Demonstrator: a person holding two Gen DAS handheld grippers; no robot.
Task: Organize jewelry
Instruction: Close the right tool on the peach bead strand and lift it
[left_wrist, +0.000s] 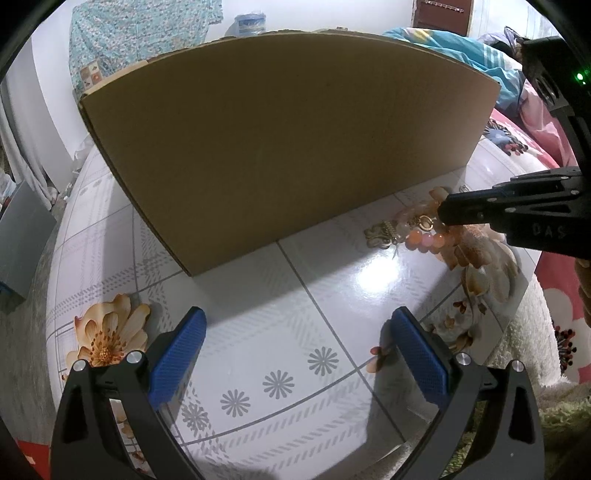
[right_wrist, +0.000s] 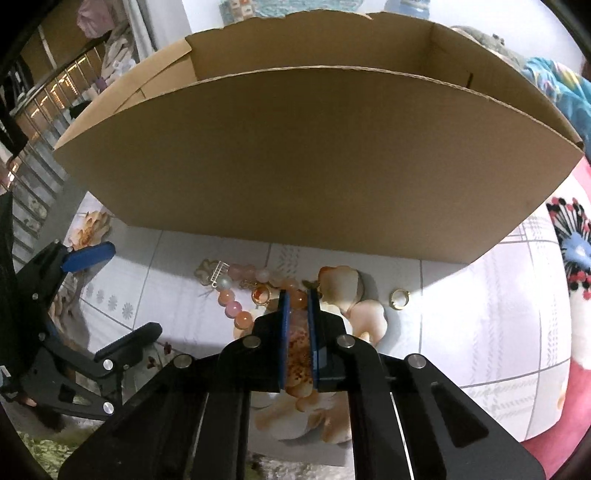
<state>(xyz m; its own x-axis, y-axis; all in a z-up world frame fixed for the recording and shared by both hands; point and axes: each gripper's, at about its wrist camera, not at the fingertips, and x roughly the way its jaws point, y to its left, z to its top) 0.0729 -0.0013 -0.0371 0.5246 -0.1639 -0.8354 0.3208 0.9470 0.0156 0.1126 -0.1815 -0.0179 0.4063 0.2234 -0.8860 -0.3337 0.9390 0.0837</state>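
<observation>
A bracelet of pink and orange beads (right_wrist: 236, 301) lies on the flowered tabletop just in front of an open cardboard box (right_wrist: 314, 155). My right gripper (right_wrist: 298, 295) is down on the table with its blue pads closed on a bead of the bracelet. A gold ring (right_wrist: 400, 298) lies to its right, and a gold brooch-like piece (right_wrist: 208, 272) at the bracelet's far left. In the left wrist view the bracelet (left_wrist: 424, 238) and the gold piece (left_wrist: 382, 234) lie at the right beside the box (left_wrist: 277, 147). My left gripper (left_wrist: 299, 332) is open and empty above the tabletop.
The tabletop (left_wrist: 332, 295) is glossy, with a grid and flower print. A pink flowered blanket (right_wrist: 576, 258) lies to the right. A green rug (left_wrist: 565, 424) shows below the table's edge. Shelves (right_wrist: 44, 103) stand at the far left.
</observation>
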